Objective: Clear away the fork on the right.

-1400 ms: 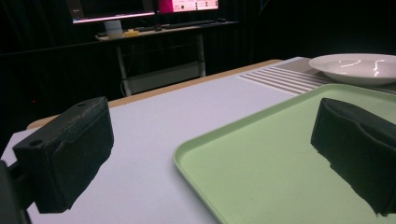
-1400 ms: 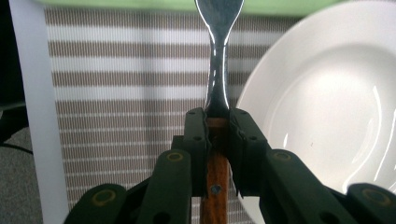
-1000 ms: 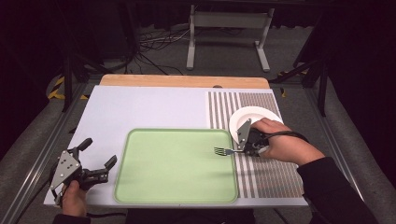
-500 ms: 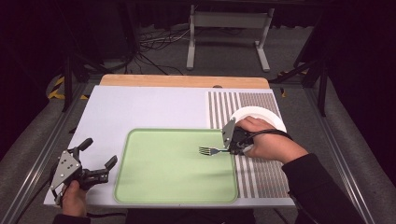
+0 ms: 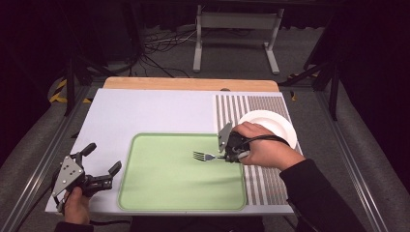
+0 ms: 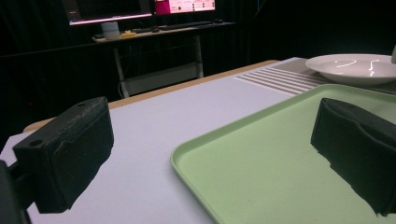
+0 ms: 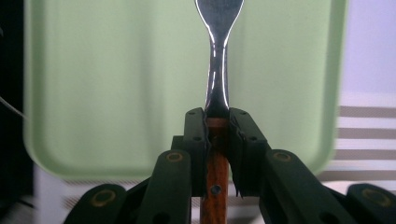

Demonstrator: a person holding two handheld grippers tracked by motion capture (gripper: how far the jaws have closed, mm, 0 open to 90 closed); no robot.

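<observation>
A fork (image 5: pixel 205 156) with a metal head and a brown wooden handle (image 7: pixel 215 158) is held level over the right part of the green tray (image 5: pixel 159 193). My right gripper (image 5: pixel 227 155) is shut on that handle, its tines pointing left. In the right gripper view the fork's neck (image 7: pixel 217 70) rises from between the jaws above the tray (image 7: pixel 116 93). My left gripper (image 5: pixel 102 163) rests at the table's front left, open, with nothing between its jaws. Its far jaw overlaps the tray's edge (image 6: pixel 196 172) in the left gripper view.
A white plate (image 5: pixel 273 122) sits on the striped mat (image 5: pixel 270 179) at the right, also seen as a plate (image 6: pixel 355 67) in the left gripper view. A wooden board (image 5: pixel 188 83) lines the table's far edge. A metal stand (image 5: pixel 237 29) is on the floor beyond.
My right gripper has carried the fork leftward from beside the plate to over the tray's right part. The left gripper has stayed where it was.
</observation>
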